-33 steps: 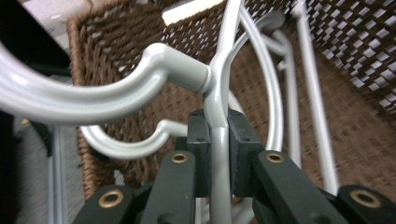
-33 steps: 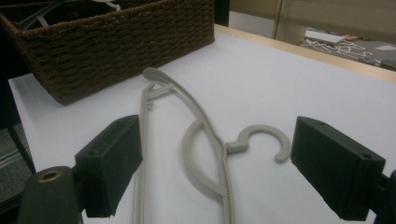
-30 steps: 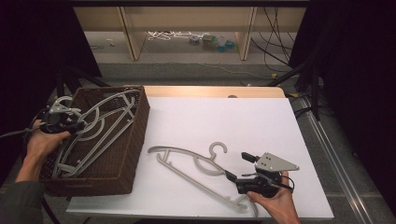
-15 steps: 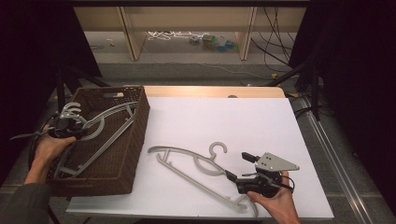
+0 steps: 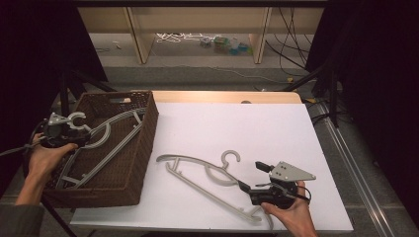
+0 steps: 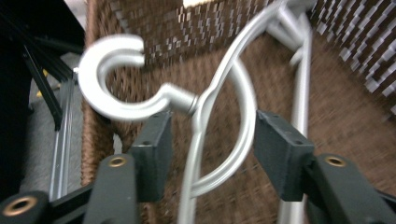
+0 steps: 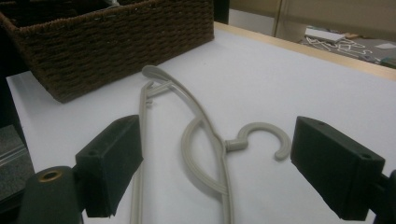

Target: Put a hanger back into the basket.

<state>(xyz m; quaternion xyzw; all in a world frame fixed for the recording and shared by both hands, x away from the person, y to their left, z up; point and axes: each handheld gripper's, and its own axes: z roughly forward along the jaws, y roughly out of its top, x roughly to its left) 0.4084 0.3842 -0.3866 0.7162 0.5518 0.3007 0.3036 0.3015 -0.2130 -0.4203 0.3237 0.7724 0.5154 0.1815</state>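
Note:
A grey plastic hanger (image 5: 111, 136) lies slanted in the brown wicker basket (image 5: 143, 148), its hook (image 6: 112, 79) over the basket's left rim. My left gripper (image 5: 74, 129) is at that rim. Its jaws have just been opening and now stand open on either side of the hanger's neck (image 6: 201, 100), with the pads off it. A second grey hanger (image 5: 197, 170) lies flat on the white table. My right gripper (image 5: 253, 177) rests at the hanger's near end, open wide. In the right gripper view this hanger (image 7: 201, 121) lies ahead between the spread jaws of the right gripper (image 7: 219, 140), untouched.
The basket (image 7: 116, 42) takes up the table's left side, and its woven wall (image 6: 355, 51) rises close to my left gripper. The white table top (image 5: 237, 128) stretches to the right and far side. Beyond the table stand a low shelf (image 5: 197, 19) and cables on the floor.
The left jaws have opened and let go of the hanger's neck, and the hanger has settled lower into the basket. The left hand shifted slightly. The right gripper has not moved.

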